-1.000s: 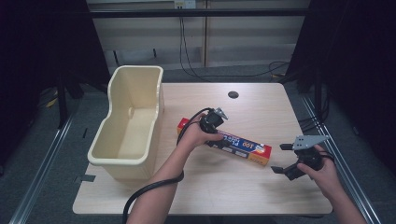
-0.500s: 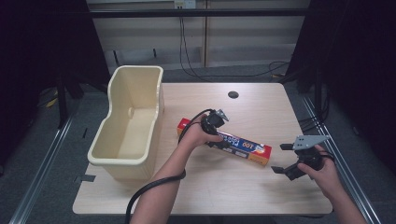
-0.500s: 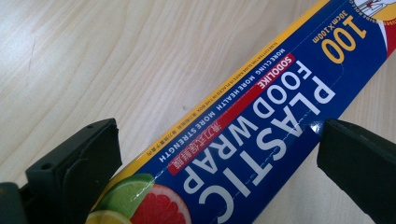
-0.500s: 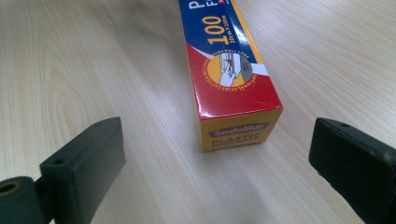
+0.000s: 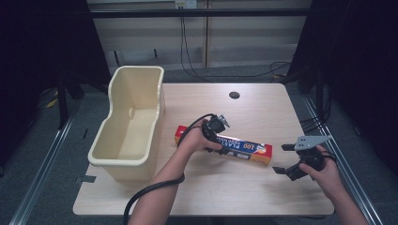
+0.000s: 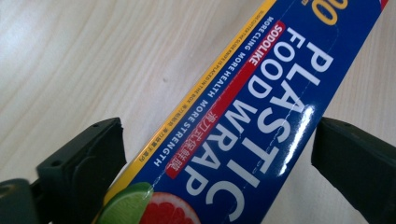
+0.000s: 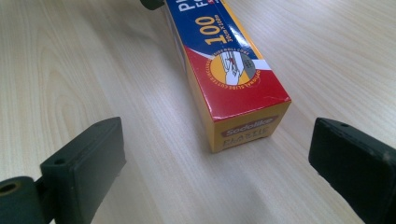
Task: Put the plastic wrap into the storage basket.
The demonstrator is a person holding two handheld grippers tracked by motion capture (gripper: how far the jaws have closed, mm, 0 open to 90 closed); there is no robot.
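A long blue, red and yellow box of plastic wrap (image 5: pixel 234 147) lies flat on the wooden table (image 5: pixel 263 112), slanting down to the right. My left gripper (image 5: pixel 215 127) is over its left half. In the left gripper view the box (image 6: pixel 243 121) runs between the two open jaws of that gripper (image 6: pixel 219 163), with a narrow gap on each side. My right gripper (image 5: pixel 280 158) stands open just off the box's right end. In the right gripper view the yellow end flap (image 7: pixel 245 128) faces this gripper (image 7: pixel 217 158), a short way ahead of its jaws.
A tall cream plastic bin (image 5: pixel 141 101) stands along the table's left edge, close to the box's left end. A dark cable hole (image 5: pixel 234 95) sits at the back centre. The left gripper's black cable (image 5: pixel 141 199) trails off the front edge.
My left gripper has sunk slightly lower over the box. The box and the right gripper have stayed put.
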